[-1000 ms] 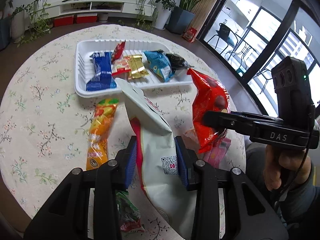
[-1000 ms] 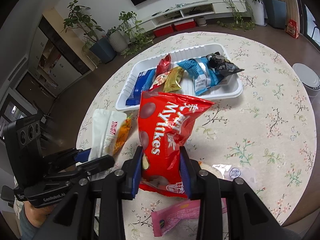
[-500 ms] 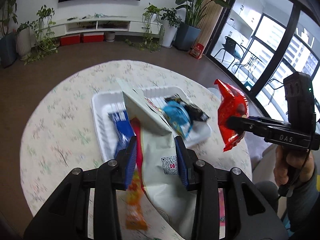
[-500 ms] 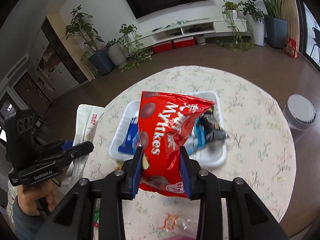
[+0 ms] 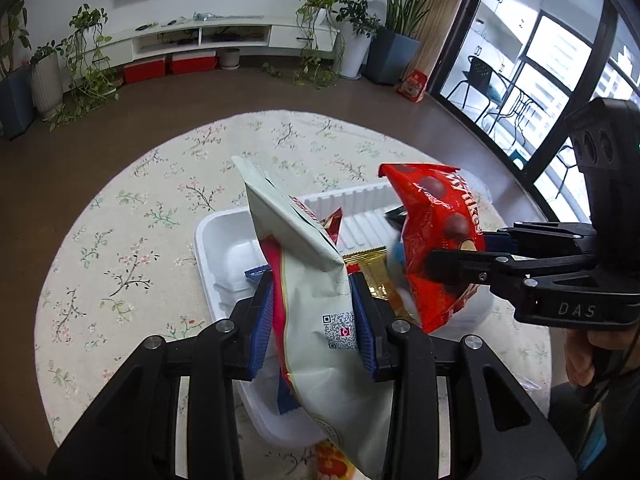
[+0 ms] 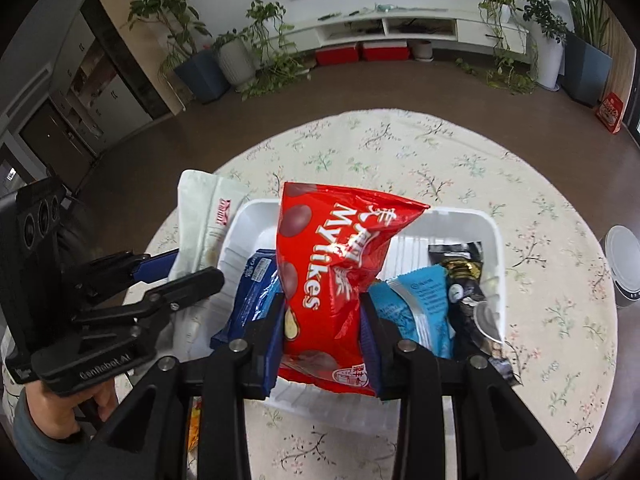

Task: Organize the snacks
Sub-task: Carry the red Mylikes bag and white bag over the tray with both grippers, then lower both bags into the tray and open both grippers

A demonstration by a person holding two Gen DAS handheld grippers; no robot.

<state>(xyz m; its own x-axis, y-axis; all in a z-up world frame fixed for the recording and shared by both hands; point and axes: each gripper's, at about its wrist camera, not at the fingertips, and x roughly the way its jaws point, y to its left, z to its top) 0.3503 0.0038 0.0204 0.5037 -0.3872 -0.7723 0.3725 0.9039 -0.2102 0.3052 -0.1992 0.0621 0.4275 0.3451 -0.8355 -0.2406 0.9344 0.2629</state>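
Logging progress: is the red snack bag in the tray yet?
Not yet. The red snack bag hangs above the white tray, clamped in the right tongs.

The left gripper (image 5: 313, 322) clamps a white snack pouch (image 5: 316, 300) above the white tray (image 5: 224, 240); to its right, the right gripper (image 5: 460, 256) pinches a red Mylikes bag (image 5: 436, 236), a gold packet (image 5: 370, 268) lying between them

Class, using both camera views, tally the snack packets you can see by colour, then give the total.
Red: 2, big red bag, small red packet
White: 1, white bag
Blue: 2, dark blue packet, light blue packet
Black: 1, black packet
Gold: 1, gold packet
Orange: 1, orange packet
Total: 8
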